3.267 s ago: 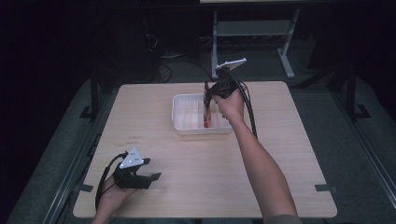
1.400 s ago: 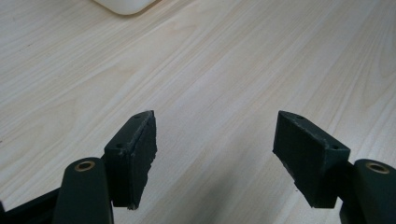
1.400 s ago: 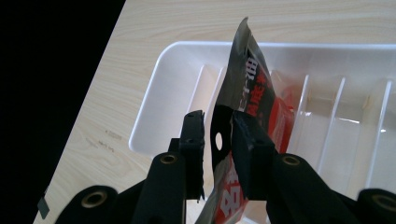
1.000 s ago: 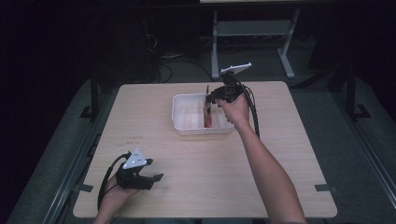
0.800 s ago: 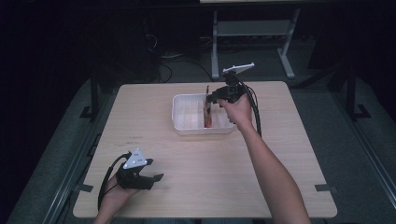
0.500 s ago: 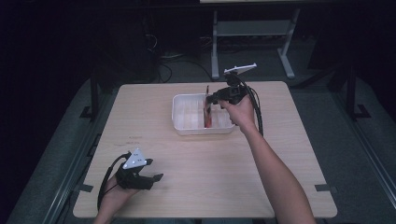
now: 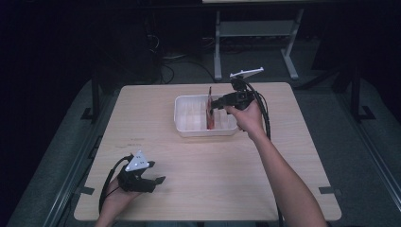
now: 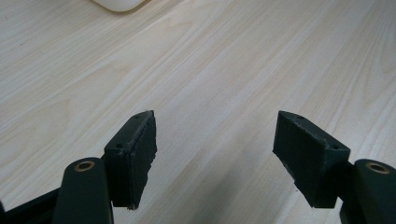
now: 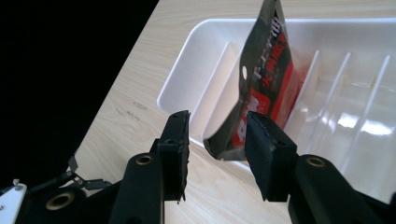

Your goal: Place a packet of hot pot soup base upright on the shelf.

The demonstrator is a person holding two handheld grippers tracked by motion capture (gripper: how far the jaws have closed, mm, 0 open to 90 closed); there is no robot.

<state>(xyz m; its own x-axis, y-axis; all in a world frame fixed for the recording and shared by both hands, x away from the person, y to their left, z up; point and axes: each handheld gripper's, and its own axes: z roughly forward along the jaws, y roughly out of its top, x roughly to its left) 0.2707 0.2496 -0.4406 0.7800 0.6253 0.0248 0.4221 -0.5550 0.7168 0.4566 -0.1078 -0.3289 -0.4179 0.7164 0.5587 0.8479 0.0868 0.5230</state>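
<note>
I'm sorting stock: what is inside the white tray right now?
The white tray holds one red-and-black packet, standing upright between its divider ribs. The other slots that show look empty. The packet hides part of the floor behind it.

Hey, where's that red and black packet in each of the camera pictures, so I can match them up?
High view: red and black packet stands upright in the white tray, upper centre.
Left gripper view: packet not in it.
Right gripper view: packet top centre, beyond the open jaws.
Shared landmark: the white tray.
</note>
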